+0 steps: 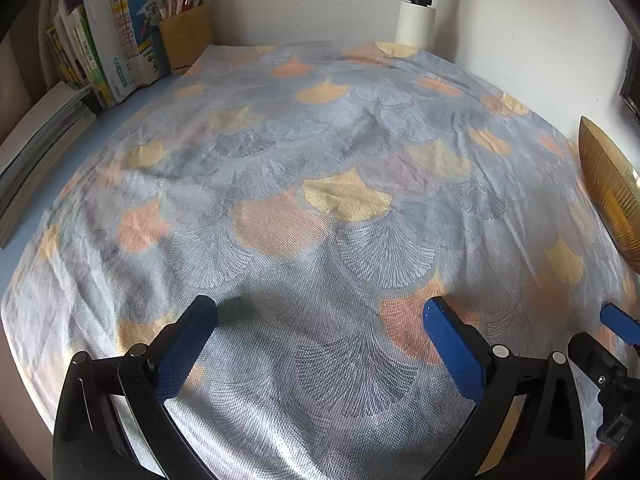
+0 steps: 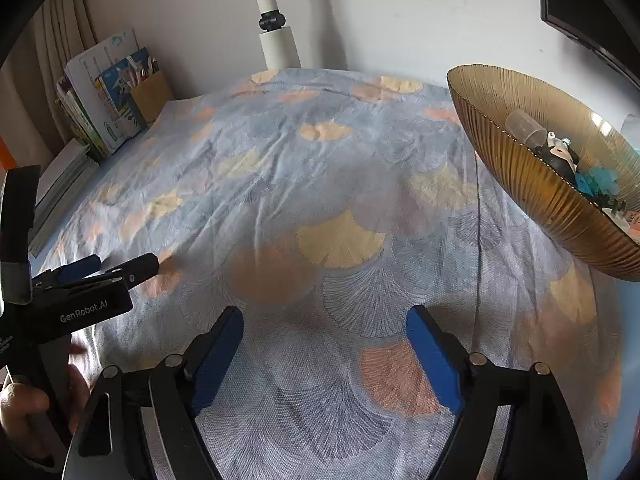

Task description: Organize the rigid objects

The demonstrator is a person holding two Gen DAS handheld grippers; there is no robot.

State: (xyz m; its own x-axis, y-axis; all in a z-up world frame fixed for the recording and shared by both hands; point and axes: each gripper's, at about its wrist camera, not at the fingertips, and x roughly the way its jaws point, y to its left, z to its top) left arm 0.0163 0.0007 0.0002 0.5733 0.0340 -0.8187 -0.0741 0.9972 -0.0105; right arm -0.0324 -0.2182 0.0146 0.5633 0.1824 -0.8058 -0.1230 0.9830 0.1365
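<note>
Leaf-print cloth (image 1: pixel 320 160); ribbed amber bowl (image 2: pixel 520 184) holds trinkets; both grippers (image 1: pixel 320 320) (image 2: pixel 324 332) spread, empty.

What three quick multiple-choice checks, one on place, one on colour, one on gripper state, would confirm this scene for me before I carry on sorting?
1. Where does the amber ribbed glass bowl sit on the patterned cloth?
A. At its right side
B. At its middle
C. Against the books

2. What colour are the pads on the right gripper?
A. Red
B. Blue
C. White

3. How do the jaws of the left gripper stand?
A. Shut on a bottle
B. Shut on the cloth
C. Open, with nothing between them

Answers:
1. A: the right wrist view shows the bowl at the right, far from the books at the left back.
2. B: both finger pads are blue.
3. C: only bare cloth shows between the spread fingers.
</note>
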